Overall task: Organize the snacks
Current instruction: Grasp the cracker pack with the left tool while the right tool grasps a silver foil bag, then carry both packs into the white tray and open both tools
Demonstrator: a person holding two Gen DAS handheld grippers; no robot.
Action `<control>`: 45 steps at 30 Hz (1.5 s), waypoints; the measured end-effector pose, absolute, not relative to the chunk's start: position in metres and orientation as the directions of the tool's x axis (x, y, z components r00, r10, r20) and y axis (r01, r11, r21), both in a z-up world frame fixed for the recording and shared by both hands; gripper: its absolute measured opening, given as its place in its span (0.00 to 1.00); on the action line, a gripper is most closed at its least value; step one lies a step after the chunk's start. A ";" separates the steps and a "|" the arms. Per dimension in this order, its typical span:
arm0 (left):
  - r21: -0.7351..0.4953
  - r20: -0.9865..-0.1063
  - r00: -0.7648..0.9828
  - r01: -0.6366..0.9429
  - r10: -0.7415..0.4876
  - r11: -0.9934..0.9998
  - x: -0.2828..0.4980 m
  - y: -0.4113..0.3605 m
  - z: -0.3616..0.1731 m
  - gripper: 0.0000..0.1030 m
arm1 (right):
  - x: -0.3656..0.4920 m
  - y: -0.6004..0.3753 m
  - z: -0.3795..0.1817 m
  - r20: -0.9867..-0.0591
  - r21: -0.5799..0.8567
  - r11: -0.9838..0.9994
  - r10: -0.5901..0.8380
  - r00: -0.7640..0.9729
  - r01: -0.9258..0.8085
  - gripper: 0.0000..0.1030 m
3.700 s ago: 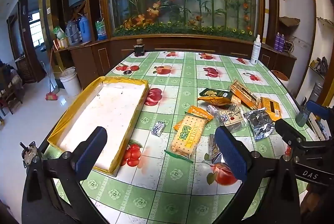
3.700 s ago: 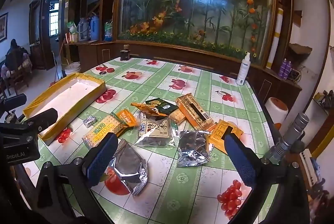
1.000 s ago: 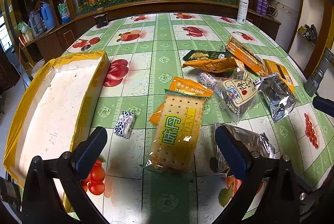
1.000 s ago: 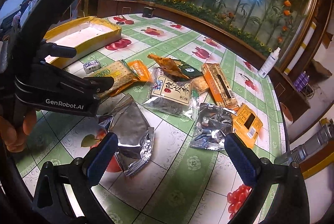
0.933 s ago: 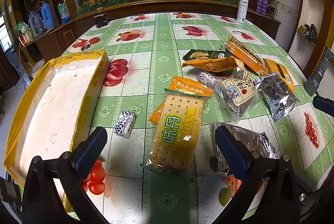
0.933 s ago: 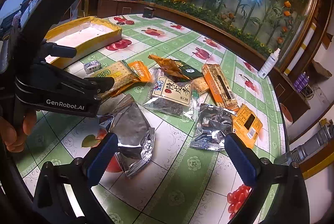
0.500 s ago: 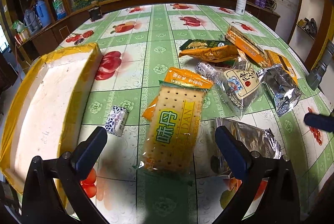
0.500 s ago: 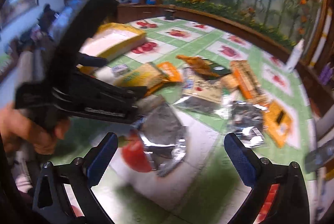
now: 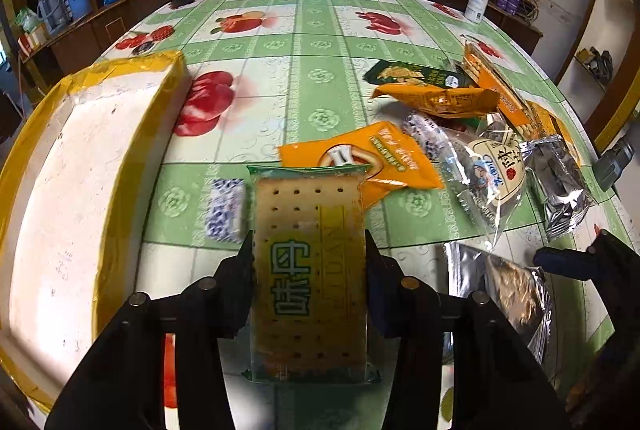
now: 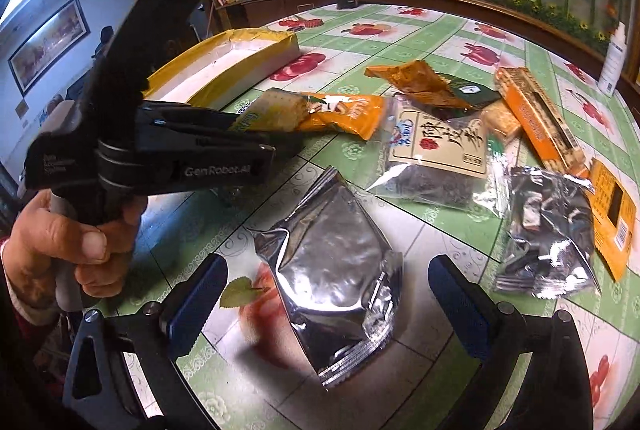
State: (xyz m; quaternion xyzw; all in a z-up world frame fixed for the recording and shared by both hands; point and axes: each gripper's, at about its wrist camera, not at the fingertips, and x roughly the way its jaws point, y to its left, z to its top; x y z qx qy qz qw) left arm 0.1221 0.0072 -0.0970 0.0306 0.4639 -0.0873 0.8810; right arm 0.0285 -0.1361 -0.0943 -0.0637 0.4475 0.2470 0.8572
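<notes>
- Covering the whole scene is the table [image 9: 320, 41] with a green checked cloth printed with fruit; all the snacks lie on it.
- On the left side stands the tray [image 9: 60, 189], a shallow white box with yellow taped edges, and nothing lies in it.
- Near the middle, the left gripper [image 9: 308, 258] has its two black fingers pressed on the long sides of the cracker pack [image 9: 310, 270], so it is clamped on this pack; the pack's far end points toward the far side of the table.
- In the right wrist view, the right gripper [image 10: 326, 284] has its blue pads wide apart, one on each side of the silver foil bag [image 10: 336, 270] (the pads do not touch the bag, which lies flat on the cloth).
- Just behind the cracker pack lies an orange snack bag [image 9: 372, 157], partly under the pack's far end.
- To the right of it is a clear bag of dried plums [image 9: 480, 177] with a paper label, and beside this a second silver packet [image 9: 560, 185].
- On the far right lie a long orange biscuit box [image 9: 496, 89], a dark green packet [image 9: 416, 73] and an orange wrapper [image 9: 440, 97] on top of it.
- A small blue-and-white candy [image 9: 225, 209] lies just left of the cracker pack, between it and the tray.
</notes>
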 end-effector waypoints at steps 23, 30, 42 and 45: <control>-0.036 -0.731 0.676 0.096 -0.092 0.995 0.054 0.053 -0.043 0.44 | 0.005 -0.124 -0.056 -0.744 0.065 0.874 0.364 0.561 -0.481 0.62; -0.001 -0.701 0.713 0.020 -0.015 1.000 0.043 0.076 -0.031 0.44 | -0.001 -0.105 -0.043 -0.724 0.070 0.860 0.393 0.567 -0.506 0.62; -0.013 -0.691 0.721 -0.069 0.041 0.998 0.044 0.115 -0.033 0.44 | 0.007 -0.069 -0.041 -0.725 0.088 0.826 0.437 0.532 -0.557 0.62; -0.018 -0.693 0.719 -0.086 0.050 0.996 0.045 0.125 -0.035 0.44 | 0.011 -0.056 -0.041 -0.726 0.093 0.815 0.449 0.522 -0.572 0.62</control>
